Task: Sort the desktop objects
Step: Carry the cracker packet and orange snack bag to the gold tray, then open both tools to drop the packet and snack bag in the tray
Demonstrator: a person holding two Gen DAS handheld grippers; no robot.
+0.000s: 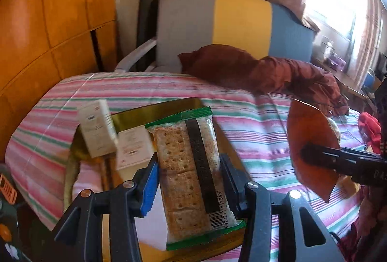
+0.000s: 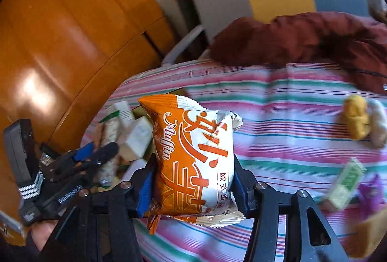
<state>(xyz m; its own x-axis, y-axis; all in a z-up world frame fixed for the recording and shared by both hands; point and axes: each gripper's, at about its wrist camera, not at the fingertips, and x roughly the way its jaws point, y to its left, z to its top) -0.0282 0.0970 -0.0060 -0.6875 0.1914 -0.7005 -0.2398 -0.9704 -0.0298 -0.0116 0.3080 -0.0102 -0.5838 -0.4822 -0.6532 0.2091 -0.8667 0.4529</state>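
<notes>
My left gripper (image 1: 189,179) is shut on a cracker pack (image 1: 191,172) with green ends, held above a gold tray (image 1: 154,112) that holds white boxes (image 1: 96,131). My right gripper (image 2: 193,179) is shut on an orange and white muffin bag (image 2: 193,155), held above the striped cloth (image 2: 290,121). In the right wrist view the left gripper (image 2: 96,155) and its cracker pack (image 2: 108,141) show at the left, over the white boxes (image 2: 137,138). In the left wrist view the muffin bag (image 1: 312,145) and the right gripper's finger (image 1: 338,160) show at the right.
A yellow plush toy (image 2: 355,116), a green and white box (image 2: 346,184) and a purple item (image 2: 372,191) lie on the cloth at the right. A maroon jacket (image 1: 266,71) lies at the back. A chair (image 1: 217,25) and a wooden cabinet (image 1: 48,32) stand behind.
</notes>
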